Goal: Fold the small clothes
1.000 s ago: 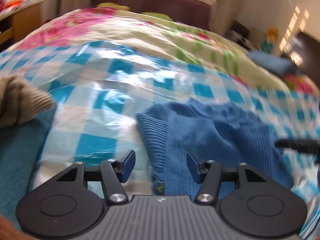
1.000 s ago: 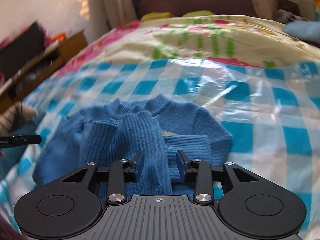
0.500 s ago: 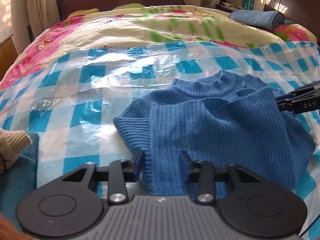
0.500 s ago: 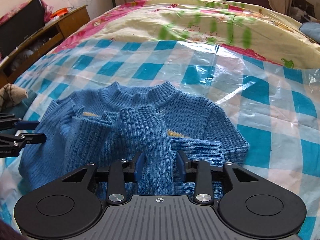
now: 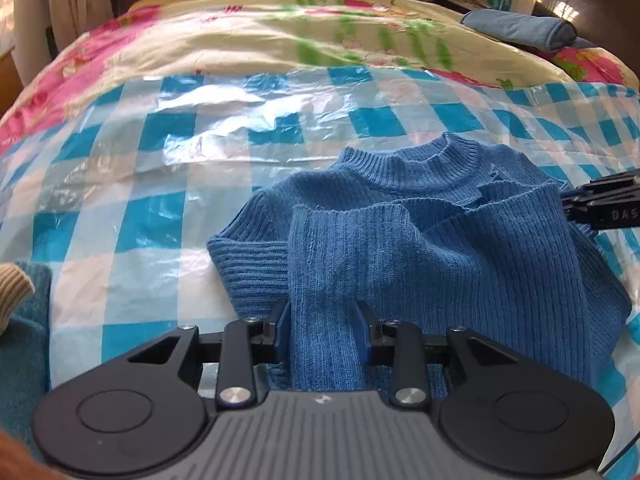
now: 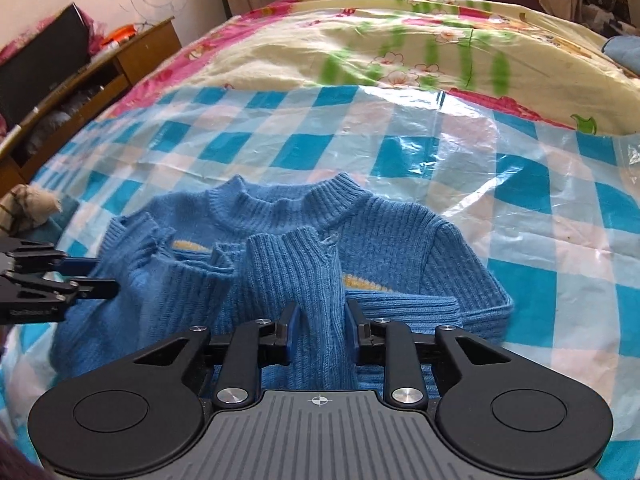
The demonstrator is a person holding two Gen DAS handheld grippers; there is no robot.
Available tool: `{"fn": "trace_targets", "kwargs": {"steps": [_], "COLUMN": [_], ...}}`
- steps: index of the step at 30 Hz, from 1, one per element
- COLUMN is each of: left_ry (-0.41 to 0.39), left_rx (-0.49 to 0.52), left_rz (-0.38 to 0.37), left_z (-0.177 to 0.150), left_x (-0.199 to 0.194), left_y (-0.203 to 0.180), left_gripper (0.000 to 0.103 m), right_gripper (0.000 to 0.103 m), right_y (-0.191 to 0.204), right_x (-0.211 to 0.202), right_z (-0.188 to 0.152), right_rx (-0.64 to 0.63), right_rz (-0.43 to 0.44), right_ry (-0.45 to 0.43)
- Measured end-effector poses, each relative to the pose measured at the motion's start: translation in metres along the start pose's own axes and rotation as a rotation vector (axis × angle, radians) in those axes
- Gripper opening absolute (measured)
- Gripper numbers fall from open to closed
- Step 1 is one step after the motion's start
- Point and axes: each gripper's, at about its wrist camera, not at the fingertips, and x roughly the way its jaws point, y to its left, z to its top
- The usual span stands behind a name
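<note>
The blue sweater (image 5: pixel 420 240) lies on a checked plastic sheet (image 5: pixel 140 184) spread over the bed, collar at the far side, hem near the grippers. The left gripper (image 5: pixel 323 326) is clamped on a raised fold of knit near the sweater's left edge. The right gripper (image 6: pixel 320 326) pinches another raised fold toward the sweater's right side, with the rest of the garment spreading beyond and beside both.

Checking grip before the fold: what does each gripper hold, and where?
Both hold the blue sweater: left gripper and right gripper each pinch a raised fold along its near edge.
</note>
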Motion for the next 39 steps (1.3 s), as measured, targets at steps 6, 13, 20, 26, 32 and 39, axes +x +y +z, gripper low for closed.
{"fn": "trace_targets", "kwargs": {"steps": [6,13,20,26,32,39], "left_ry": [0.008,-0.079,-0.171,-0.100,-0.155,-0.169], "left_rx": [-0.039,-0.036,-0.135,-0.141,-0.154,-0.171], "left_rz": [-0.026,-0.053,0.001,0.070,0.041,0.060], "left_z": [0.003,0.007,0.018,0.001,0.011,0.012], "left_x": [-0.007,-0.029,-0.044,-0.009,-0.017,-0.013], "left_y": [0.007,0.005,0.035,0.039,0.039,0.041], "left_gripper": [0.013,0.011,0.011,0.011,0.011,0.011], "right_gripper": [0.007,0.005,0.005,0.005,0.005,0.005], "right_y": [0.004,0.000,-0.032,-0.045,-0.053,-0.068], "right_x": [-0.014,-0.050,-0.084,-0.043,-0.044,-0.051], "right_z": [-0.002,0.006,0.016,-0.009,-0.024,-0.026], "right_rx": [0.013,0.044,0.170,0.207,0.249,0.314], "right_rz": [0.012,0.015,-0.039,-0.120,-0.136,-0.154], "right_ry": [-0.043,-0.137,-0.274,-0.165,-0.164,-0.206]}}
